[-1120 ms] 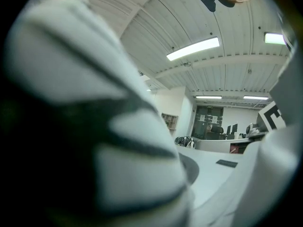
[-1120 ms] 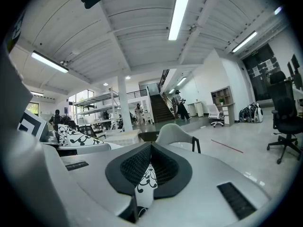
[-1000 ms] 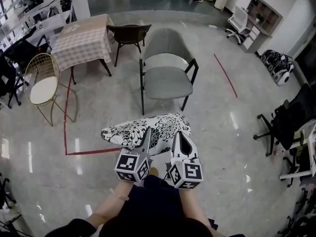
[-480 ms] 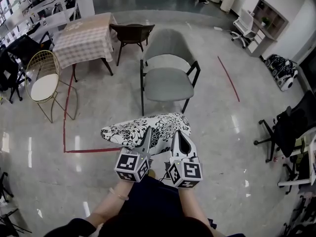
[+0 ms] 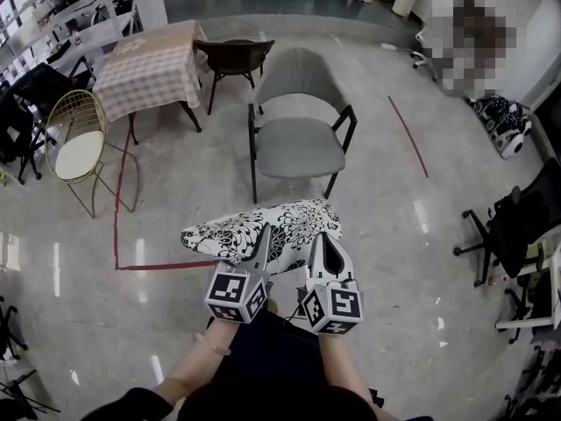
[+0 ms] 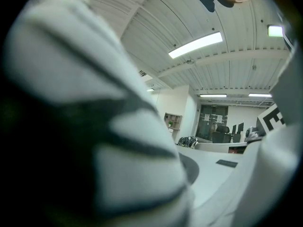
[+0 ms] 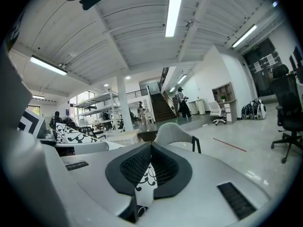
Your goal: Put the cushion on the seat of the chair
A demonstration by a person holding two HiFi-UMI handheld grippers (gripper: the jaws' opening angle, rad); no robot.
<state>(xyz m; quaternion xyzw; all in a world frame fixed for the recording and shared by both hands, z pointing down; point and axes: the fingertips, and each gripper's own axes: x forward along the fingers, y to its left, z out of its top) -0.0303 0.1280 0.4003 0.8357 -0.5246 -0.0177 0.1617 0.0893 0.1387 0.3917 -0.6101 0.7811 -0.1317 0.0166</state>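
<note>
- Now mid-carry: holding the cushion point(image 5: 263, 229) up off the floor point(image 5: 175, 200), short of the grey chair point(image 5: 298, 147), with nothing yet on its seat.
- Clamped tight on the cushion's near edge with the left hand-held gripper point(image 5: 262, 239); pinching the same patterned fabric between the pads of the right hand-held gripper point(image 5: 319, 242).
- Spread out just beyond both sets of jaws, well apart from the chair.
- Next, probably: stepping closer, lifting over the seat's front edge, lowering flat between the armrests, then letting go with both.
</note>
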